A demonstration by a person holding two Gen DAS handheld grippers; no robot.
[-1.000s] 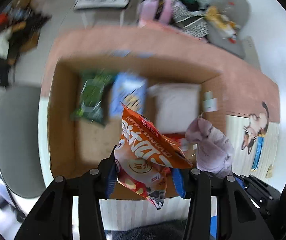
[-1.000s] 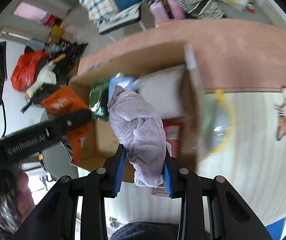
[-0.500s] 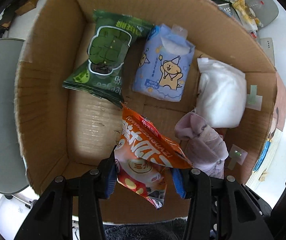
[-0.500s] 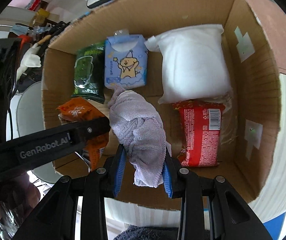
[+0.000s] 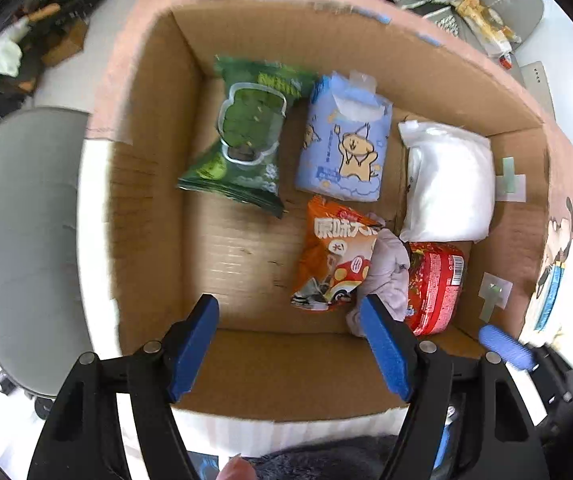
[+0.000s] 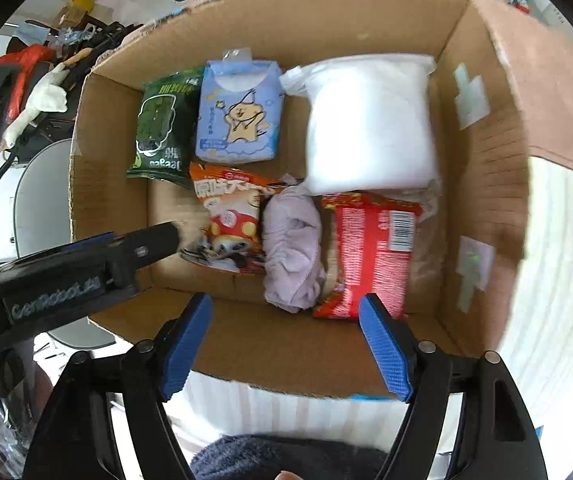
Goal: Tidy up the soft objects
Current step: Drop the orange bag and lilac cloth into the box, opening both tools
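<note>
Right wrist view: my right tool (image 6: 286,344) and left tool (image 5: 292,346) have just opened, empty; towel (image 6: 292,240) lies in box (image 6: 482,184), snack bag (image 6: 226,224) touching at 9 o'clock.

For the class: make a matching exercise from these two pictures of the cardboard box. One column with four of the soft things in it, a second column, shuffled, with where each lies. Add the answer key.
Things
1. green snack bag
2. white pillow pack
3. lilac cloth
4. red packet

Places, as seen in the right wrist view
A. between the orange snack bag and the red packet
B. far left corner of the cardboard box
C. near right, just in front of the white pillow pack
D. far right, beside the blue tissue pack

Pairs: 1-B, 2-D, 3-A, 4-C
</note>
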